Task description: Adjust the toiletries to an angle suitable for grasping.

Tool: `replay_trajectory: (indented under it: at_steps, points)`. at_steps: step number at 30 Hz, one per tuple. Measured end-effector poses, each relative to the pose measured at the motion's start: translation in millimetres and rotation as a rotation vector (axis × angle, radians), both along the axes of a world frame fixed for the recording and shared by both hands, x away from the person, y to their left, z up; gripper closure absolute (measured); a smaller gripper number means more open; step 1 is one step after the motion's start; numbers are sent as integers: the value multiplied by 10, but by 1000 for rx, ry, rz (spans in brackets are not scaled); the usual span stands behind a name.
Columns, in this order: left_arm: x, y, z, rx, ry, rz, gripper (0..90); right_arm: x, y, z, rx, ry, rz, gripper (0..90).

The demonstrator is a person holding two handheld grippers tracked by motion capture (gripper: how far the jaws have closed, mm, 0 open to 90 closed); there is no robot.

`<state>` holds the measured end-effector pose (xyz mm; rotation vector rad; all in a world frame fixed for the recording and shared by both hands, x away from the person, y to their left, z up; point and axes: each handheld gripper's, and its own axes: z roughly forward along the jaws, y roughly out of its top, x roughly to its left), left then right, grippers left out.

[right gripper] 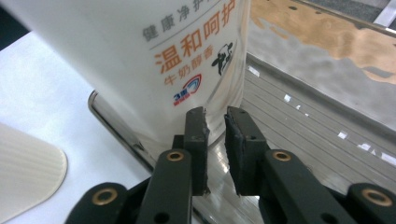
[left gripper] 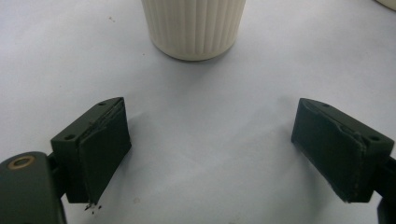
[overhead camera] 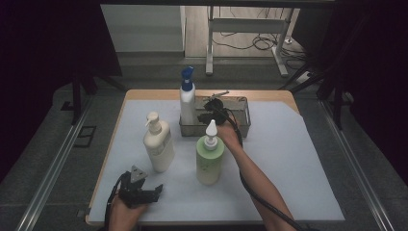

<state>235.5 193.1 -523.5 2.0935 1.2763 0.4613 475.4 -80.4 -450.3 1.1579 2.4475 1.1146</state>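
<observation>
While the white bottle with the blue cap stood upright at the left end of the metal tray at the far side of the table, the right gripper sat just beside its lower wall inside the tray. Its jaws stood only slightly apart, with a narrow gap between the pads and nothing in it; the bottle wall lay just past the tips, not pinched.

Risk, as judged: the bottle is tall and stands close to the tray wall. A sideways drag of the nearly closed jaws on withdrawal could tip it over the rim toward the cream pump bottle. The trailing cable could also catch the green pump bottle, which stands just beside the right forearm. A lift straight up and back looked safest.

Pose: the right arm reached forward across the table from the bottom right of the high view, hand at the near wall of the tray, gripper pointing into the tray toward the bottle.

The left gripper rested at the near left edge of the table, hand behind it, jaws wide apart and empty. They pointed toward the ribbed base of the cream pump bottle, which stood ahead of them, apart.
</observation>
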Motion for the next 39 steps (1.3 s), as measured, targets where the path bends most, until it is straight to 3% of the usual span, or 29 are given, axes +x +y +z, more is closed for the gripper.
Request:
replay_trajectory:
  at_steps: [11, 20, 39]
  points:
    - [1, 1, 0, 0, 0, -1, 109, -128, -143, 53, 17, -4, 1, 488]
    - [1, 0, -2, -1, -1, 0, 109, -267, -176, 120, -1, -40, 38, 352]
    - [1, 0, -1, -1, -1, 0, 110, -478, -462, 252, -4, -67, 86, 275]
